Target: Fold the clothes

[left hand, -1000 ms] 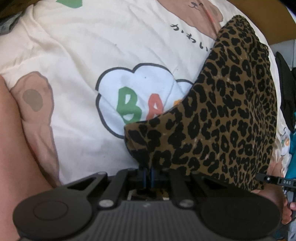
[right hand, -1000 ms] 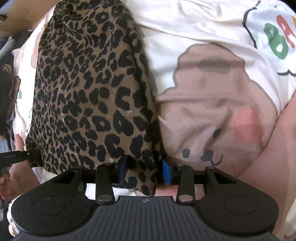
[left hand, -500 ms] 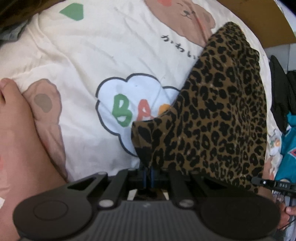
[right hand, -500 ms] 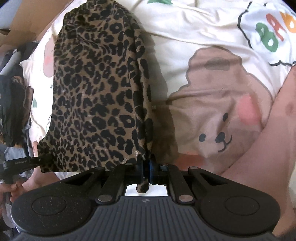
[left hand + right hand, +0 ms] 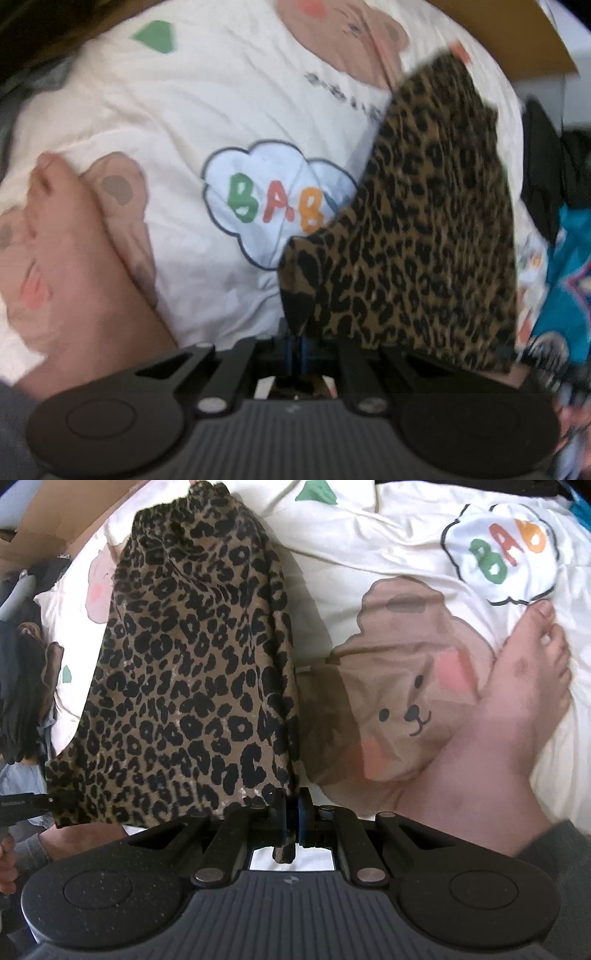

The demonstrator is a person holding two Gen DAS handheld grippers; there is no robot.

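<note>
The left tongs (image 5: 297,345) are clamped on 1 corner of the leopard-print garment (image 5: 424,236), and the right tongs (image 5: 291,812) are clamped on the other near corner, with a tuft of the fabric poking through behind the closed pads. Between them the garment (image 5: 192,672) hangs from its near edge, while its far gathered end rests on the cream bedsheet (image 5: 369,535) with the printed bears and the "BAB" cloud (image 5: 502,554). From here the main risk is a lopsided fold: each grip takes only a thin pinch at a corner, so a sharp tug could pull the cloth free on 1 side and let it collapse in a heap. The right side of the garment shows a doubled, bunched edge, and carrying that into the fold would likely leave a crooked crease. A bare foot (image 5: 517,686) lies on the sheet just right of the garment, and it could catch the hem or drag the sheet if the cloth is swung that way. Dark clothes (image 5: 18,686) piled at the left edge could snag the far end if the garment drifts toward them.
</note>
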